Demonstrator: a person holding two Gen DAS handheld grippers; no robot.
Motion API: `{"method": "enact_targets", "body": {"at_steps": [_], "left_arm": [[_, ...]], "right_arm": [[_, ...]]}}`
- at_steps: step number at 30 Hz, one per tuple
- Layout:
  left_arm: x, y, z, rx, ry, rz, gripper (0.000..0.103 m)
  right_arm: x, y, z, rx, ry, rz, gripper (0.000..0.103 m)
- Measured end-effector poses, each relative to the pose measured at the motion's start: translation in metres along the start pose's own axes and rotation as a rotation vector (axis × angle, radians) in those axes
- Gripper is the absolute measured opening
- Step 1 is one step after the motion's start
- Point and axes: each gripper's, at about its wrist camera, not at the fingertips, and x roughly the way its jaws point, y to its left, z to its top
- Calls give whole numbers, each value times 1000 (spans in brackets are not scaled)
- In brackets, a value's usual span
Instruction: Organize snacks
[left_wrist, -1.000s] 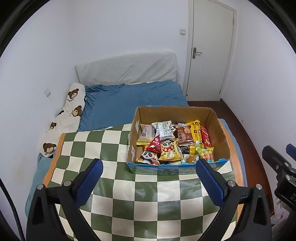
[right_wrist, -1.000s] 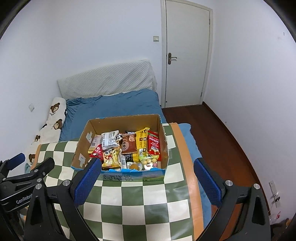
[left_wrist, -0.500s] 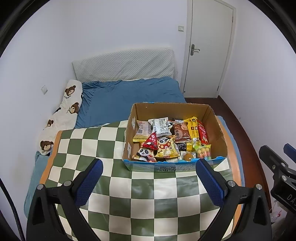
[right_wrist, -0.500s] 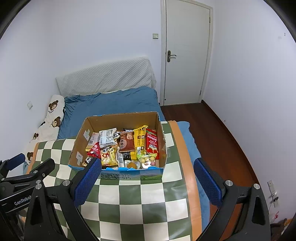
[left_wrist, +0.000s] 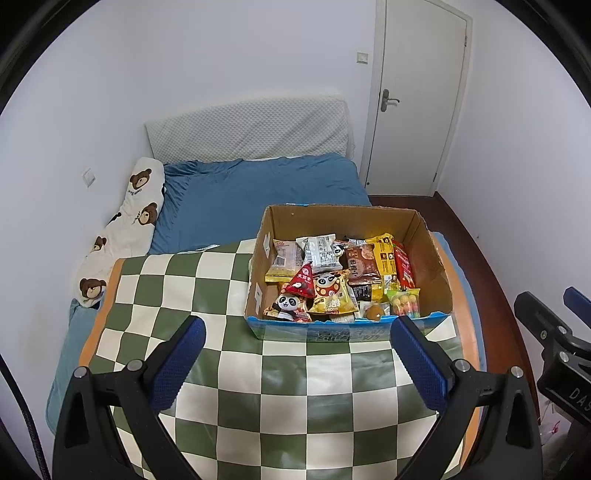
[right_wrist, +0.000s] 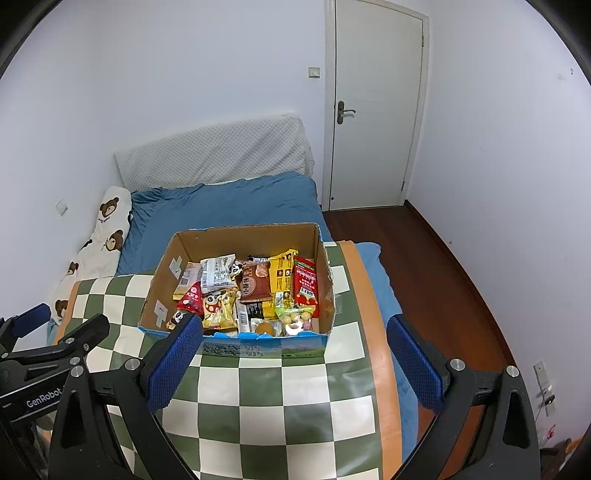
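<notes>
Where both grippers gape: snack box (left_wrist: 349, 328), long axis left-right.

White walls (left_wrist: 221, 66), closed white door (right_wrist: 373, 122) with lever handle at far right, dark wooden floor (right_wrist: 436, 266) beneath it, bed with blue sheet (left_wrist: 258, 192), pale quilted headboard cushion (left_wrist: 251, 129), bear-print pillow (left_wrist: 125, 229) along left wall, green-and-cream checkered cloth (left_wrist: 295, 398) nearest

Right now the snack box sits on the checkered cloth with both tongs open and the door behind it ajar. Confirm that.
Not quite: the door is shut, as the right wrist view shows. The box does sit on the checkered cloth, and both the left tongs and right tongs are open.
</notes>
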Motion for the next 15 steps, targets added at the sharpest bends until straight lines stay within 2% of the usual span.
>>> {"method": "enact_targets", "body": {"at_steps": [15], "left_arm": [[-8,-2,4,-11,-11,-3,103]], "right_arm": [[0,-1,-1,-7,6,-1,102]]}}
